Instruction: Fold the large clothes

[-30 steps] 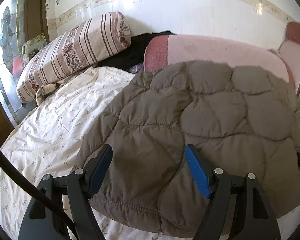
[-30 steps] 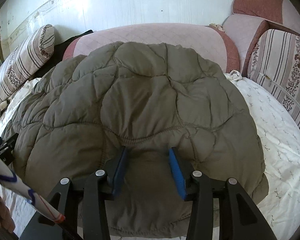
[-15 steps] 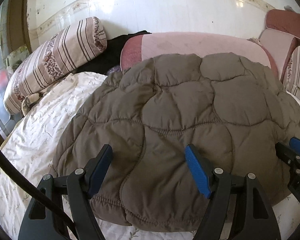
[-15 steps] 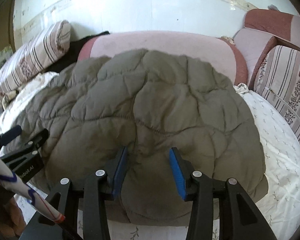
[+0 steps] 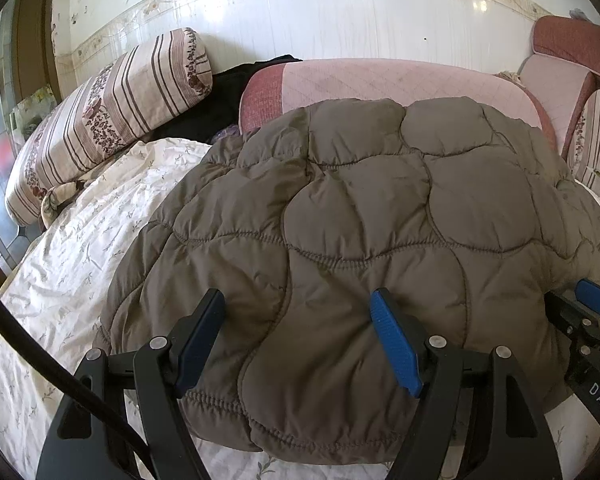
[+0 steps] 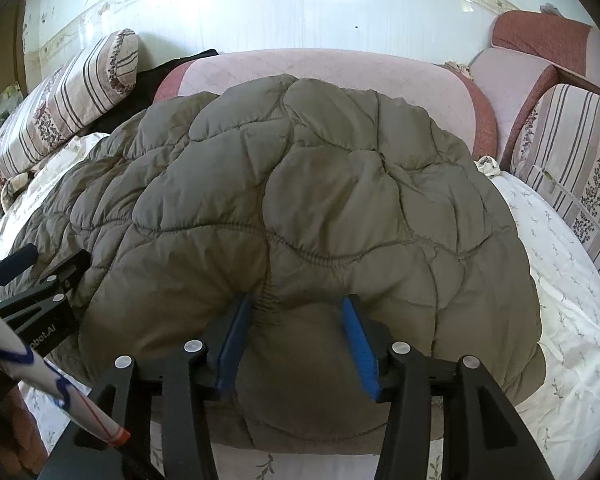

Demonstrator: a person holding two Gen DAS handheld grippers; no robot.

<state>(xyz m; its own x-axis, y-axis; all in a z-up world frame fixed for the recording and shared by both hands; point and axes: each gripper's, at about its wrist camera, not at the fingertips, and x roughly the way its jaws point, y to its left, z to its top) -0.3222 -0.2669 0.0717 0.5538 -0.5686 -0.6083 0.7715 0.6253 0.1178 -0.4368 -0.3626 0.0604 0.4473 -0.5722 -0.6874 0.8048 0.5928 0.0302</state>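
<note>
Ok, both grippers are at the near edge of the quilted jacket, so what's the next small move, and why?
Probably finish opening the right gripper and back it off. Its fingers are opening with a bunched ridge of the quilted jacket between them, and the jacket already lies folded on the bed sheet. The left gripper straddles it, open.

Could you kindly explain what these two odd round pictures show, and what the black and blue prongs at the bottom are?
There is no robot: a person holds a two-fingered claw in each hand, each with a fisheye camera looking along its fingers.

One picture looks along the left claw, the other along the right claw; each also glimpses the other at its edge.

A brown quilted jacket lies folded on a white floral sheet, with a striped pillow and a pink cushion behind.

Both claws straddle the jacket's near edge; the left is open, and the right's jaws are opening.
</note>
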